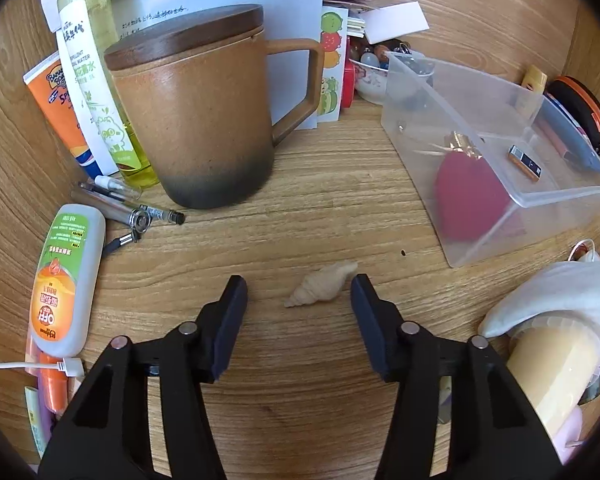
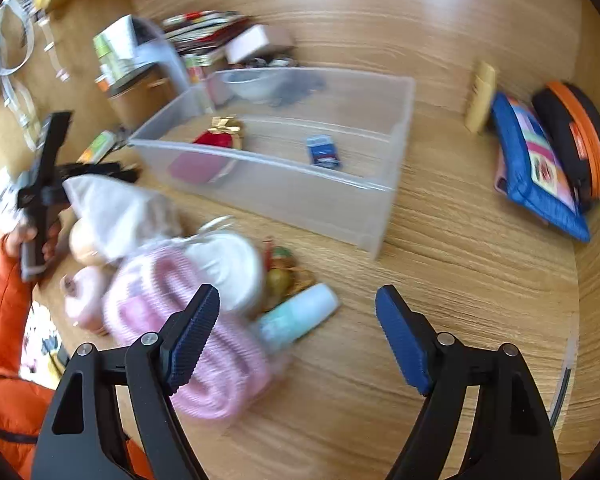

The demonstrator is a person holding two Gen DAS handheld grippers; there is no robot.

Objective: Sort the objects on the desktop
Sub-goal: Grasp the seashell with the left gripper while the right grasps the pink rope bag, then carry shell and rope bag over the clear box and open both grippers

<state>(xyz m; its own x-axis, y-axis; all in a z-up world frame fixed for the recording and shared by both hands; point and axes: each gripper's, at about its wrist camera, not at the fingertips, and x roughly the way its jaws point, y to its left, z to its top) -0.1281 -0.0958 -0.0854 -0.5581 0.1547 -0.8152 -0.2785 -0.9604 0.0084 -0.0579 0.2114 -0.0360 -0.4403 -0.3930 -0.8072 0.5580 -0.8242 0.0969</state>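
Light wood-grain laminate forms the counter (image 1: 320, 184), on which a clutter of desktop things is spread. Seen from the left wrist view, the left gripper (image 1: 299, 294) is held low over the counter with its 2 black fingers spread wide, and a small cream spiral seashell (image 1: 321, 285) lies on the wood between the fingertips, touched by neither. Behind it stands a brown ceramic mug with a dark wooden lid (image 1: 192, 112), with a yellow-green spray bottle (image 1: 96, 80) and an orange sunscreen tube (image 1: 60, 104) just beside it on the left. A white repellent bottle with a green and orange label (image 1: 66, 276) lies flat near the left finger, beside several pens (image 1: 128, 204). To the right sits a clear plastic storage bin (image 1: 496, 196), in which a dark red heart-shaped item (image 1: 472, 196) and a small black USB stick (image 1: 524, 162) are held. In the right wrist view, which is motion-blurred, the right gripper (image 2: 298, 304) is also spread open and grips nothing; its blue-padded fingers hang above the counter near a pink knitted bundle (image 2: 204, 344) and a pale mint tube (image 2: 300, 316). A blue patterned pouch (image 2: 540, 176) and a black and orange round case (image 2: 576, 140) lie well apart on the right.
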